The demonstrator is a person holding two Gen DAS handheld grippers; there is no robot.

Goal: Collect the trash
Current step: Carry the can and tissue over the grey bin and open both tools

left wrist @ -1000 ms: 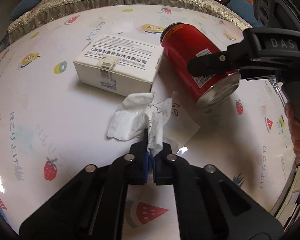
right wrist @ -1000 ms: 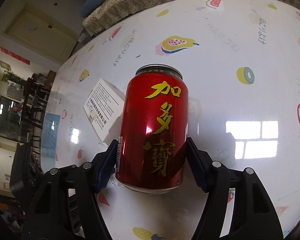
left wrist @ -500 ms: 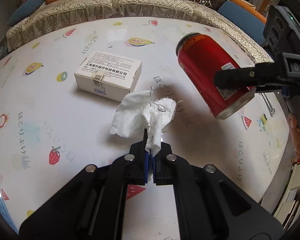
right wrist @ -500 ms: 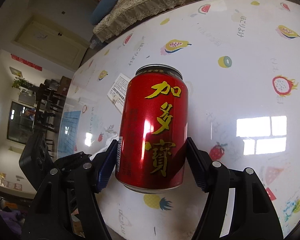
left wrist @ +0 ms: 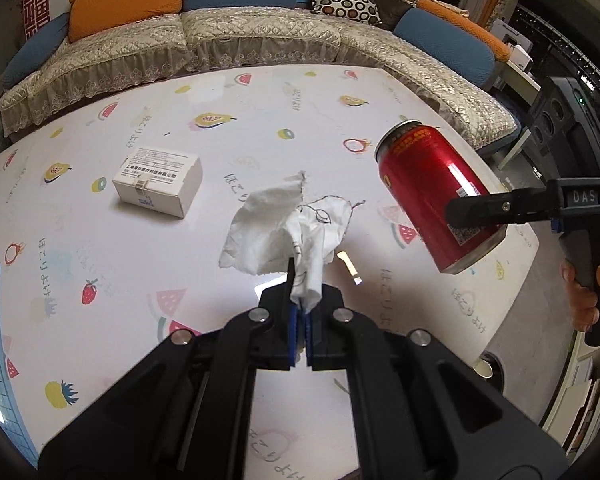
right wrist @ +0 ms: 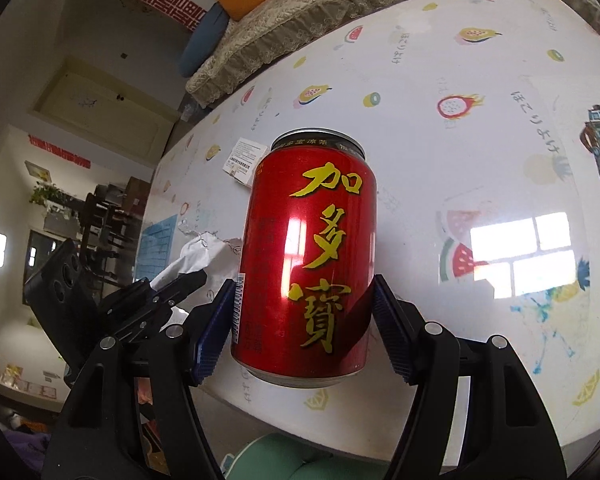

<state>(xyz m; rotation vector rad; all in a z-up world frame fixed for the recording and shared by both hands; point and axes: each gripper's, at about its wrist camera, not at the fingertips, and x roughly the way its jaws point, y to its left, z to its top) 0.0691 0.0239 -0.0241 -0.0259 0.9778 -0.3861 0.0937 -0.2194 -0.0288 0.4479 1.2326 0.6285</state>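
My left gripper (left wrist: 299, 320) is shut on a crumpled white tissue (left wrist: 284, 232) and holds it well above the table. My right gripper (right wrist: 302, 320) is shut on a red drink can (right wrist: 308, 260) with yellow characters, also lifted off the table; the can shows in the left wrist view (left wrist: 436, 196) at the right. The left gripper and the tissue (right wrist: 196, 256) show at the left of the right wrist view. A white cardboard box (left wrist: 158, 180) lies on the table, seen too in the right wrist view (right wrist: 244, 160).
The white table with fruit prints (left wrist: 260, 120) has its near right edge (left wrist: 512, 300) close by. A sofa with cushions (left wrist: 220, 40) runs along the far side. A green seat (right wrist: 276, 456) shows below the table edge.
Both grippers have risen well above the table with the tissue and the can. The box now looks smaller and farther away.
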